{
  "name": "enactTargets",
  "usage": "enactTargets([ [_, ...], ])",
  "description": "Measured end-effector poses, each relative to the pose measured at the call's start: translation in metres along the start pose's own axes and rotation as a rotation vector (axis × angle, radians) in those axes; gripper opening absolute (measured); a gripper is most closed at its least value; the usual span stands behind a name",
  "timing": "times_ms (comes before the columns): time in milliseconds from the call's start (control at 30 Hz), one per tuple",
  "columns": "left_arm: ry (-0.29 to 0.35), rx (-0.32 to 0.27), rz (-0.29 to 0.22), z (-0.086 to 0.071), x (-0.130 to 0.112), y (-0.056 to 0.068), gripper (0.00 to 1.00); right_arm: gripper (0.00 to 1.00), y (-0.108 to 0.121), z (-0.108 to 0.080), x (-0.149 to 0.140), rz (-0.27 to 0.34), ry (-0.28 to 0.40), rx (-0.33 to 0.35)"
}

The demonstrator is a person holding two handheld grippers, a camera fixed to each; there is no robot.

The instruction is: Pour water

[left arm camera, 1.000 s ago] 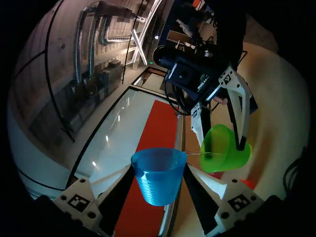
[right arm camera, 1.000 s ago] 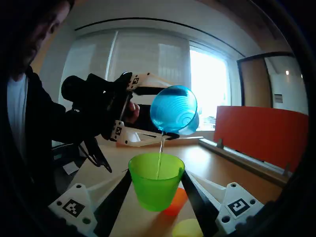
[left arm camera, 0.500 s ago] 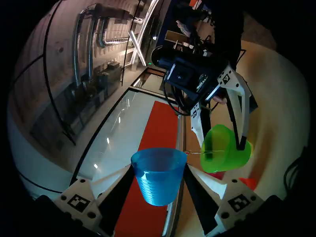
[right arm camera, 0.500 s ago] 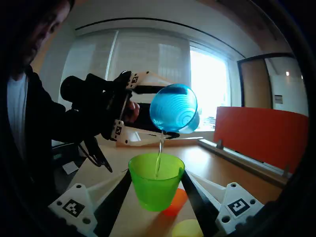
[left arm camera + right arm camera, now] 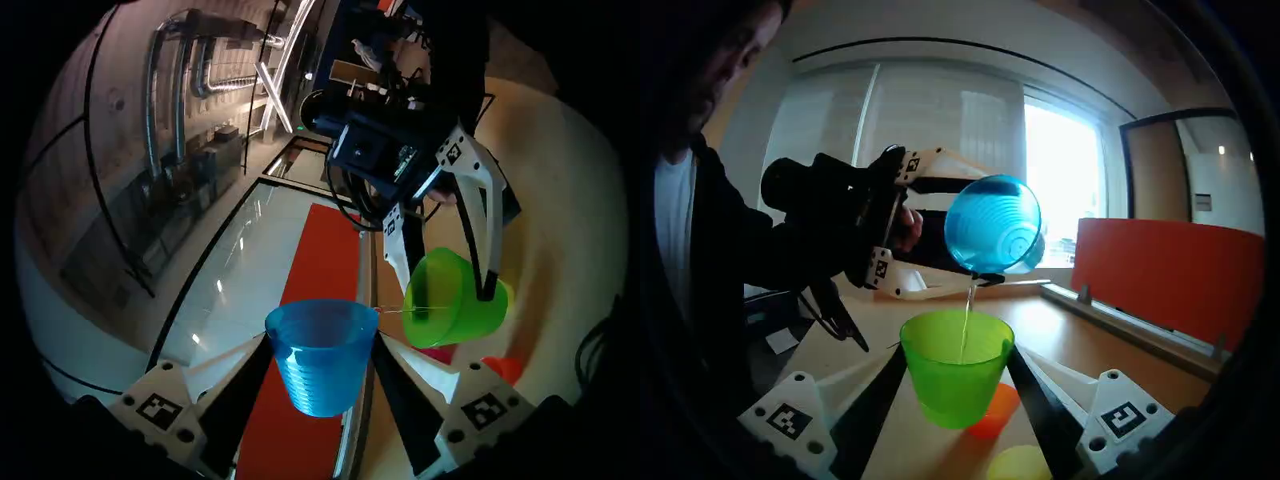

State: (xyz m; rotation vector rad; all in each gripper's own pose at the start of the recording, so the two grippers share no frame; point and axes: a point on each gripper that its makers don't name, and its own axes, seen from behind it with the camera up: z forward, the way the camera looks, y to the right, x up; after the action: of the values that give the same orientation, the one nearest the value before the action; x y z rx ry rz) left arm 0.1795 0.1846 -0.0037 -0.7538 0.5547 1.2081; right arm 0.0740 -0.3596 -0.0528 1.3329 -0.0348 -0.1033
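Note:
My left gripper is shut on a blue plastic cup, seen again tipped on its side as the blue cup in the right gripper view. A thin stream of water falls from its rim into a green cup. My right gripper is shut on that green cup and holds it upright above the wooden table. In the left gripper view the green cup hangs between the right gripper's white fingers, just right of the blue cup's rim.
An orange cup and a yellow cup stand on the table under the green one. A red partition panel runs along the table's right side. A person in a dark jacket stands at the left.
The blue cup has shifted slightly right and a touch lower over the green cup, staying tipped. The stream keeps running. Both grippers keep their hold.

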Motion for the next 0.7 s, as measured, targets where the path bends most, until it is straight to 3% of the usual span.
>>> enactTargets([
  [700,0.006,0.002,0.012,-0.0003,0.0048,-0.0043,0.84,0.90,0.0017,-0.0029,0.0008,0.008,0.012,-0.005],
])
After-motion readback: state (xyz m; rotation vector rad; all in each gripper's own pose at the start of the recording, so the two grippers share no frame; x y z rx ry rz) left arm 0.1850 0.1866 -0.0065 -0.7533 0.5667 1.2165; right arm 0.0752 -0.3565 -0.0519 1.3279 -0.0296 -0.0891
